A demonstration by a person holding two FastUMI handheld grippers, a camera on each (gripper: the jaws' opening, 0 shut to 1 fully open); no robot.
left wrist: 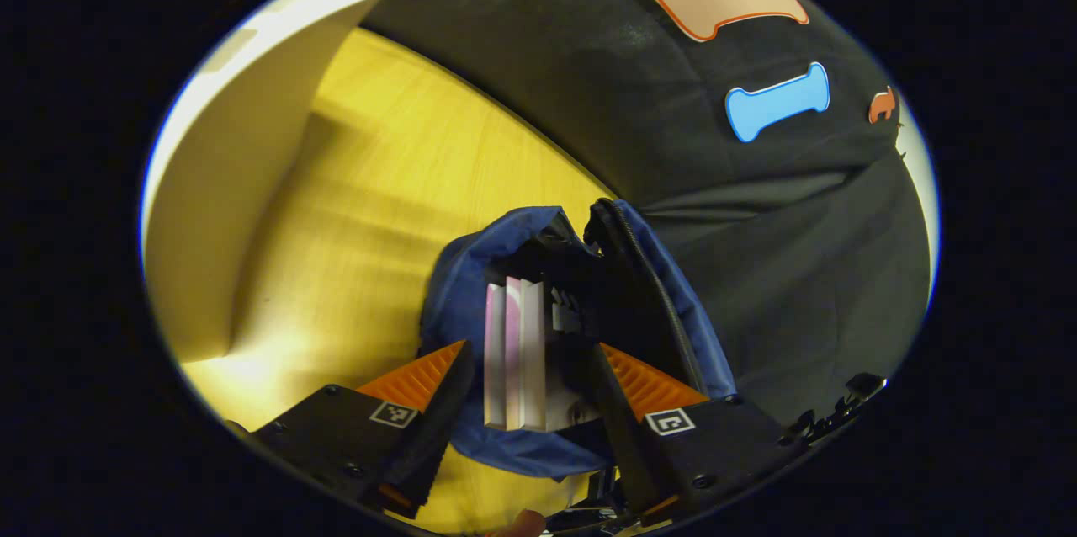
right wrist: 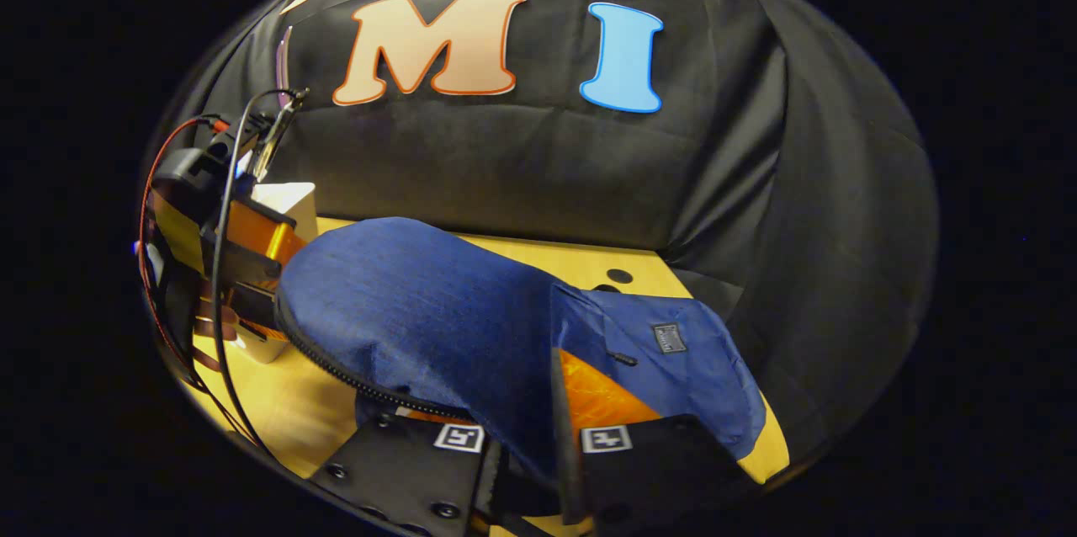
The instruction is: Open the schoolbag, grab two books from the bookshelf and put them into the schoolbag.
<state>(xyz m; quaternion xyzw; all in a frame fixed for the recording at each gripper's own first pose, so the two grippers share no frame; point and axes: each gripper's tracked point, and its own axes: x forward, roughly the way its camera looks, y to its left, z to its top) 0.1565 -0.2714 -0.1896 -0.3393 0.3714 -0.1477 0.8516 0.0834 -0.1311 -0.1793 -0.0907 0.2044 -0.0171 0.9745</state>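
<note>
Two books (left wrist: 513,352) stand in the open schoolbag (left wrist: 471,276) at 6 o'clock, between the released left gripper (left wrist: 526,381); right gripper (right wrist: 526,436) pinches the fabric, which may slip, closing the mouth.

A yellow wooden surface (left wrist: 379,209) is stretching out ahead of me in the left gripper view, its grain running in long pale streaks and a soft shadow lying across its near left part. Black cloth (left wrist: 547,57) is hanging behind it, meeting its far edge and sagging in folds lower right. In my right gripper view the same surface (right wrist: 294,402) is showing at lower left, the cloth (right wrist: 757,183) is draping in creases at right, and a small dark round hole (right wrist: 620,276) is sitting in the surface near the cloth.
</note>
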